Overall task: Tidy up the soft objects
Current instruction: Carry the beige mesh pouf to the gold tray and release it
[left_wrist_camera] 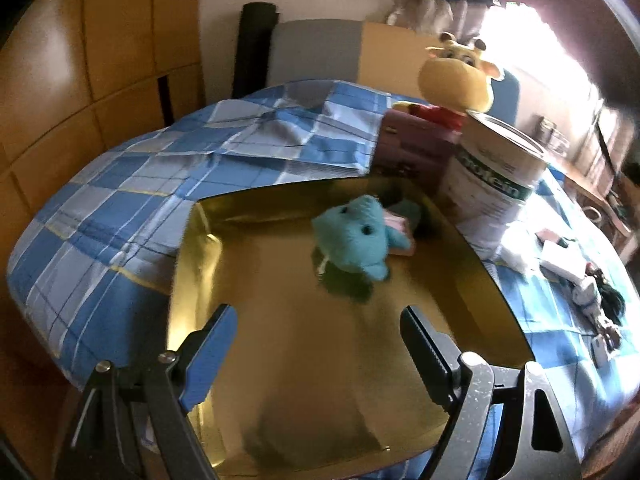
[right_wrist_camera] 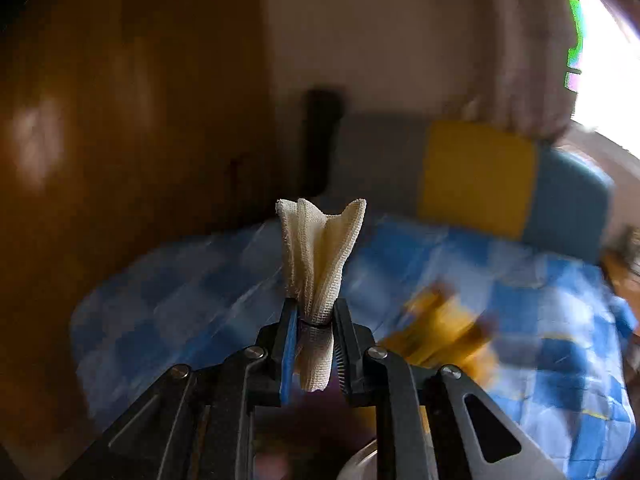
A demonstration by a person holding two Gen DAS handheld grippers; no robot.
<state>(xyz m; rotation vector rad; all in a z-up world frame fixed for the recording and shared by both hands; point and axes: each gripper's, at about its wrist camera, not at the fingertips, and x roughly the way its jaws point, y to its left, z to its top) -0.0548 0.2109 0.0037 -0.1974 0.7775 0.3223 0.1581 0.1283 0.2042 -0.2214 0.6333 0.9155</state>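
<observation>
Left hand-held gripper (left_wrist_camera: pixel 316 344) released over gold box (left_wrist_camera: pixel 200 248) w/ teal plush (left_wrist_camera: pixel 356 240); right hand-held gripper (right_wrist_camera: pixel 316 320) grasping gauze roll (right_wrist_camera: pixel 320 248).

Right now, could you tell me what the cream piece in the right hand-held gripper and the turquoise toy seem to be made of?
Cream piece: woven gauze-like fabric, matte; open mesh weave shows. Turquoise toy: fuzzy plush, probably synthetic; soft nap, bead-like eyes.

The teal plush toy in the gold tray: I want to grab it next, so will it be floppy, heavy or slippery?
The teal plush toy looks fuzzy, so the open left gripper should probably bite without slipping. It is likely light and squashy, sagging when lifted. On the glossy gold tray it may slide if nudged.
</observation>
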